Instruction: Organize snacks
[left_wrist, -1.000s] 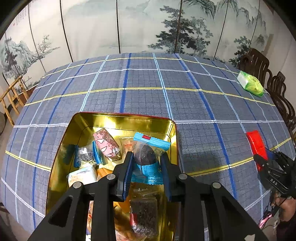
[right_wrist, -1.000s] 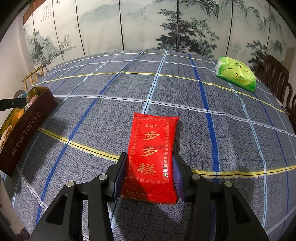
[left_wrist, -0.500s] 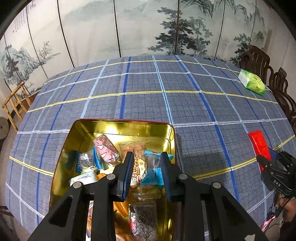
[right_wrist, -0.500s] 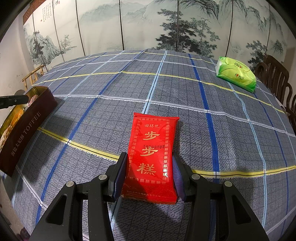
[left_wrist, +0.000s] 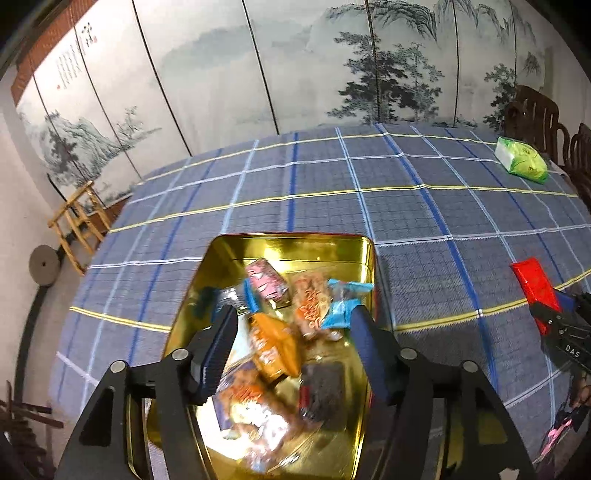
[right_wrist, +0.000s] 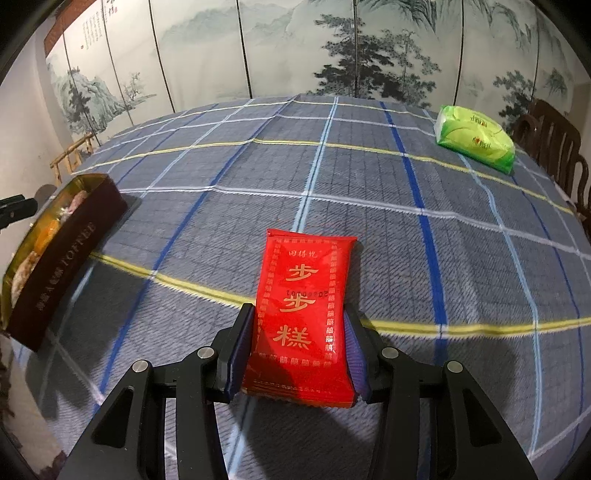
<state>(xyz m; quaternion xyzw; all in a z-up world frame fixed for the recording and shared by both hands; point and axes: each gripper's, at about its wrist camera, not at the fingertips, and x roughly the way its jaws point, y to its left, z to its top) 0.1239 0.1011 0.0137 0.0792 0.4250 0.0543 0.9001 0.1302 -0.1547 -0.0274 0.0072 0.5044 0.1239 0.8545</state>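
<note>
At the far left of the desk (right_wrist: 369, 177), the gold-lined toffee tin (left_wrist: 295, 245) stands open and holds a loose pile of wrapped snacks: a pink packet (left_wrist: 266, 282), an orange packet (left_wrist: 275, 345), a light blue packet (left_wrist: 341, 304) and a dark packet (left_wrist: 321, 391), among others too blurred to name. My left tongs (left_wrist: 291, 345) hang above the tin, spread wide, with nothing between them. Judgement: this share of the sorting is done.

Moving right, the red rice-cake packet (right_wrist: 303, 314) lies flat on the checked tablecloth (left_wrist: 406, 206), well apart from the tin. My right tongs (right_wrist: 299, 354) stand either side of its near end, one pad against each long edge. Whether the pads press it or merely touch I cannot tell; the packet rests on the cloth, not lifted.

At the far right, near the wooden chairs (right_wrist: 554, 144), a green pack (right_wrist: 474, 138) lies alone. It may be tissues rather than a snack.

Judgement: the task is well along. What remains is to carry the red packet into the tin, and perhaps the green pack too.
</note>
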